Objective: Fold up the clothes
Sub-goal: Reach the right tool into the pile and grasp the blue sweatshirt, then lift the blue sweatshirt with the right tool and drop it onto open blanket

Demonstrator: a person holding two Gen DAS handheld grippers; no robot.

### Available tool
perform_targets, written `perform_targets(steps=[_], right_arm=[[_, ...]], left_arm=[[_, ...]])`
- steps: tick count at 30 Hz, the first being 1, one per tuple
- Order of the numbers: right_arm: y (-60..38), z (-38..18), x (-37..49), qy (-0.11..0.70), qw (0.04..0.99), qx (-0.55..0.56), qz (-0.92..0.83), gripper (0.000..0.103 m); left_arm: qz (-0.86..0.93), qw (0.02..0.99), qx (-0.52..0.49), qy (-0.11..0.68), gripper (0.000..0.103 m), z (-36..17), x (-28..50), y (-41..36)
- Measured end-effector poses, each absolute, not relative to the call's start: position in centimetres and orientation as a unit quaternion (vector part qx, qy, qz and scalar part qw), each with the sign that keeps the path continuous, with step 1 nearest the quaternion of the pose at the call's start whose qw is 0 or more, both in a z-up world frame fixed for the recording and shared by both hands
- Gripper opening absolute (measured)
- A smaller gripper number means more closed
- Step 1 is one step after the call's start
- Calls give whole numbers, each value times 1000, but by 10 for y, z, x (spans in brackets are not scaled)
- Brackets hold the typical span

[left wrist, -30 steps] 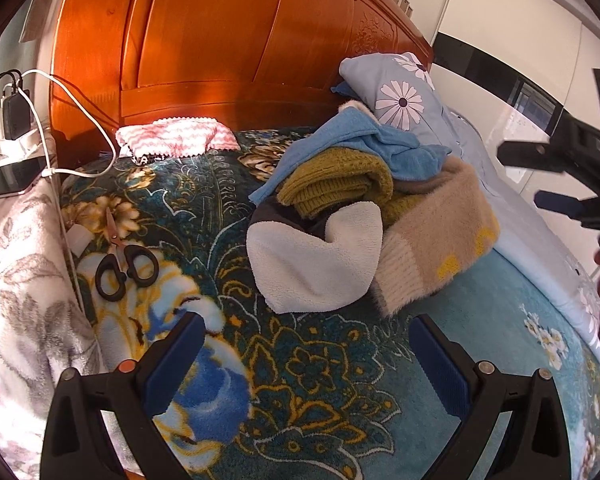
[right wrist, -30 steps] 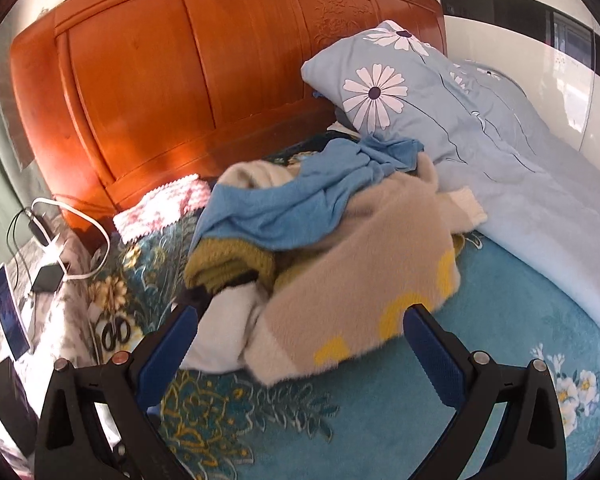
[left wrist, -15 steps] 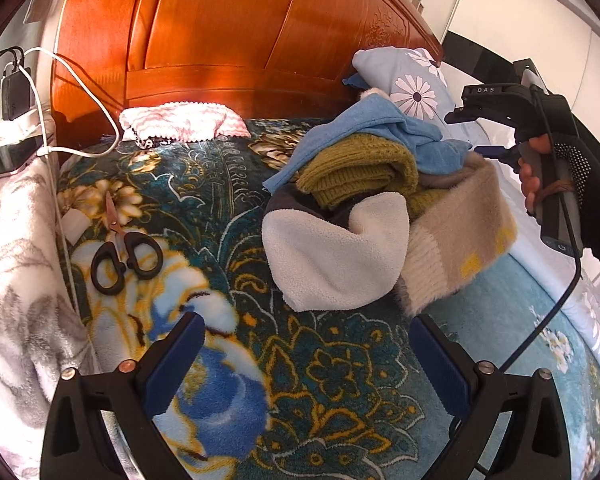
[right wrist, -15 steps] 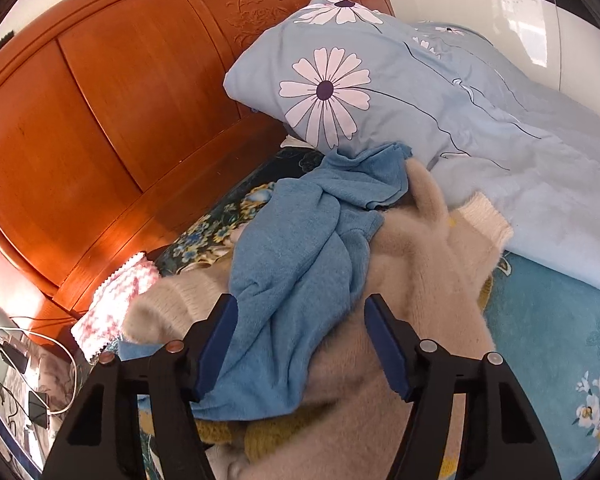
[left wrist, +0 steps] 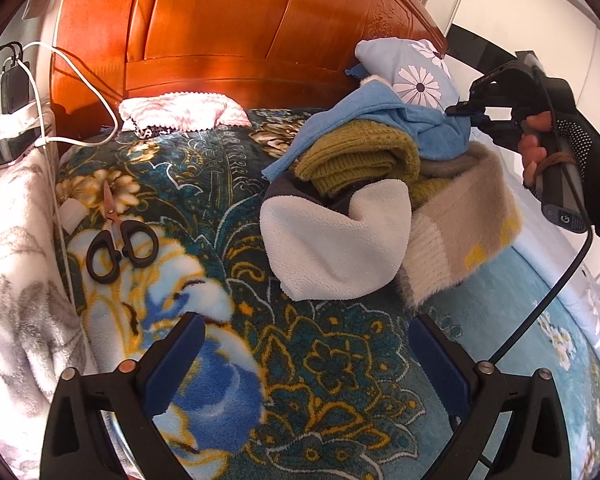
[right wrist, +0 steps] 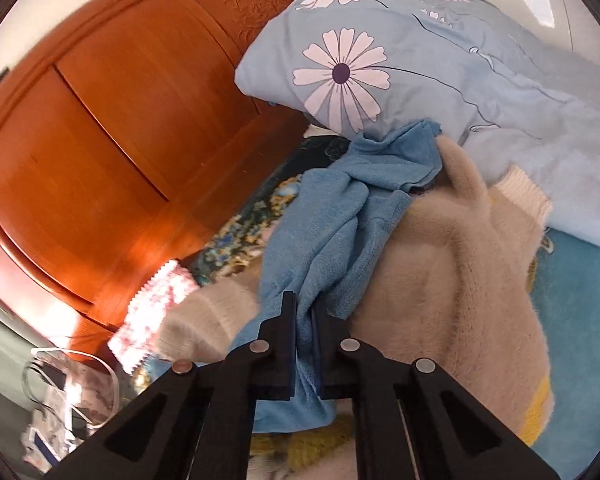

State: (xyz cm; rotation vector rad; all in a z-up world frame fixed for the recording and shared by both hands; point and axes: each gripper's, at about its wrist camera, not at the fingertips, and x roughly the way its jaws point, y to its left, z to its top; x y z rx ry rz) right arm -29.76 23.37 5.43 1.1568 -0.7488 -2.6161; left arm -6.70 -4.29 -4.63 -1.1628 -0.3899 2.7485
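Note:
A heap of clothes lies on the bed: a blue garment (left wrist: pixel 384 110) on top, an olive knit (left wrist: pixel 356 156), a white fleece piece (left wrist: pixel 332 248) and a beige fuzzy sweater (left wrist: pixel 464 216). My right gripper (right wrist: pixel 306 316) is shut on a fold of the blue garment (right wrist: pixel 332 224), over the beige sweater (right wrist: pixel 452 280); it also shows in the left wrist view (left wrist: pixel 466 114) at the heap's top right. My left gripper (left wrist: pixel 304 360) is open and empty, low over the patterned blanket (left wrist: pixel 320 360) in front of the heap.
Black scissors (left wrist: pixel 120 240) lie on the blanket at left. A pink-white cloth (left wrist: pixel 180 110) lies by the wooden headboard (left wrist: pixel 240 28). A daisy-print pillow (right wrist: pixel 380 60) and pale blue quilt sit right of the heap. Chargers and cables (left wrist: pixel 24 92) hang at far left.
My right gripper moved down onto the heap and closed on the blue garment. My left gripper stayed open and drifted slightly.

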Motion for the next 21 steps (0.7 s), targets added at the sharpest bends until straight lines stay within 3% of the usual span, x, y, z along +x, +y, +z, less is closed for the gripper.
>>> perform_targets(steps=[6,15,21], right_arm=[[261,98,-264,-354,189,312,-861,5],[297,184,-178,-374,258,225,-862,5],[357,232,-91,-359,236,175,-886,5]], left_arm=[[913,67,-380,-130,103,-30,-60,-42],[927,67,-352,-109,103,11,-32,-35],[935,93,-330,-89,103,44,-3,-7]])
